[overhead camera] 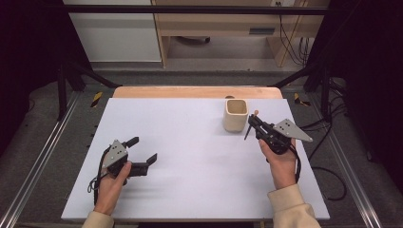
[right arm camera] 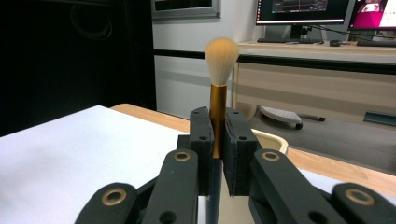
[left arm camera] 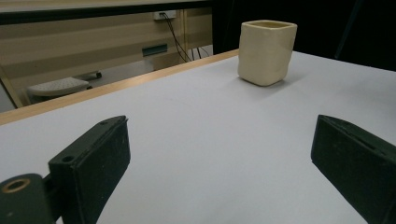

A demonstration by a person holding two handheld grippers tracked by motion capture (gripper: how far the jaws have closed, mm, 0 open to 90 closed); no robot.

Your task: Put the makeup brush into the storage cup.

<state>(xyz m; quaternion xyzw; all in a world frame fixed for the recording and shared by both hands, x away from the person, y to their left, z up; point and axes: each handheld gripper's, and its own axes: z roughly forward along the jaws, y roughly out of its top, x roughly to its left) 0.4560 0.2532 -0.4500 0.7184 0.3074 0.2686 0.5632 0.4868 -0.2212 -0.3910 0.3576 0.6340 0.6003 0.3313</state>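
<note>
right tongs (right arm camera: pixel 218 154) clamp a brush (right arm camera: pixel 220 84), handle hidden below; left tongs (left arm camera: pixel 224 154) wide

From the right claw (right arm camera: pixel 217 154) view, the brush (right arm camera: pixel 219 84) handle drops behind the jaws and off the bottom edge; I can't see its lower end. The cup (right arm camera: pixel 271 139) there is mostly hidden behind the claw, rim only. In the left claw (left arm camera: pixel 219 154) view, both jaws are cut by the frame's bottom. High view: brush (overhead camera: pixel 251 124) too small for detail.
</note>
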